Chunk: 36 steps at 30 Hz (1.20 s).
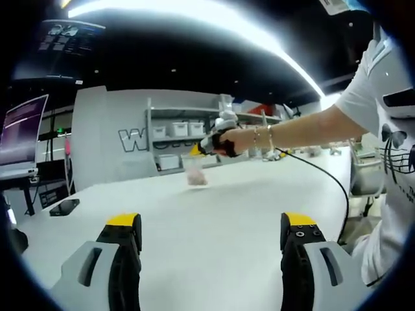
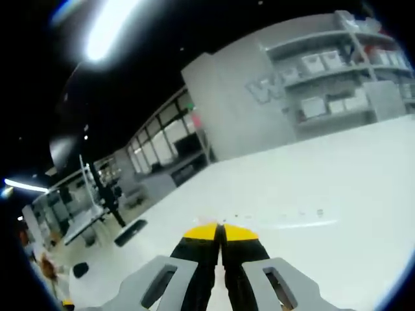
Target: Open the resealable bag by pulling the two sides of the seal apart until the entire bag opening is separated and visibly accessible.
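In the left gripper view, the left hand-held gripper (image 1: 211, 236) sits at the bottom of the frame with its jaws spread wide and nothing between them, above the white table (image 1: 214, 214). At frame centre, the right hand-held gripper (image 1: 202, 149) holds the top edge of the resealable bag (image 1: 195, 173), which hangs down to the table; a black cable (image 1: 327, 178) trails from it toward the right. A dark phone (image 1: 64, 207) lies at the left, and shelves with white bins (image 1: 178, 129) stand behind; in the right gripper view, the jaws are pressed together at bottom centre.
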Available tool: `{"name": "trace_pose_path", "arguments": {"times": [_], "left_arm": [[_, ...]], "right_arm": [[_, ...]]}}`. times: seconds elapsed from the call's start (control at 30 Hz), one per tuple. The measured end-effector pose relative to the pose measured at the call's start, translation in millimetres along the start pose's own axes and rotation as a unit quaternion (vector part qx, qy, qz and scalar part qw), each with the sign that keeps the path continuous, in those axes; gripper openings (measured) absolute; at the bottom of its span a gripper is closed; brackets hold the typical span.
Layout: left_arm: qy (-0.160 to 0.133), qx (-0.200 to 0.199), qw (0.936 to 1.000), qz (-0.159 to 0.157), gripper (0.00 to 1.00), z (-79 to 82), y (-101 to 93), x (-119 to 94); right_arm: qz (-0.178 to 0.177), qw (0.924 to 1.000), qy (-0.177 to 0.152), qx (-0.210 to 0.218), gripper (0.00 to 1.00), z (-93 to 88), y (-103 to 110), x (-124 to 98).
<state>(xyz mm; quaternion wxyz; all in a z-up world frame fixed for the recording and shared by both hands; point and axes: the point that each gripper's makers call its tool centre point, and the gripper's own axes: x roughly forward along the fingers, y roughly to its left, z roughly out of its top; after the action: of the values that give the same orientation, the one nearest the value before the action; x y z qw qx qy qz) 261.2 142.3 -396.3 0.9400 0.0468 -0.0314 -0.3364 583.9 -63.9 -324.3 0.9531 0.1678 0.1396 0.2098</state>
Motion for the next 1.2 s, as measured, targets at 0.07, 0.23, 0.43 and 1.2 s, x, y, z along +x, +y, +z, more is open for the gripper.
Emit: {"name": "trace_pose_path", "arguments": {"times": [0.07,0.23,0.43,1.2], "left_arm": [[0.000,0.001,1.0000,0.001,0.87,-0.6,0.6,0.2],[-0.005,0.005,1.0000,0.002,0.88,0.1,0.4,0.7],[0.001,0.010,0.9999,-0.001,0.88,-2.7,-0.9,1.8],[-0.002,0.000,0.9999,-0.010,0.90,-3.7,-4.7,3.3]], "right_arm": [[-0.004,1.0000,0.000,-0.001,0.00,-0.2,-2.6,1.7],[-0.011,0.9999,-0.002,-0.012,0.00,1.9,-7.9,4.6],[-0.027,0.9995,-0.008,-0.013,0.00,7.7,-17.5,10.0],[-0.071,0.9962,-0.029,-0.040,0.00,20.3,-41.3,21.8]]}}
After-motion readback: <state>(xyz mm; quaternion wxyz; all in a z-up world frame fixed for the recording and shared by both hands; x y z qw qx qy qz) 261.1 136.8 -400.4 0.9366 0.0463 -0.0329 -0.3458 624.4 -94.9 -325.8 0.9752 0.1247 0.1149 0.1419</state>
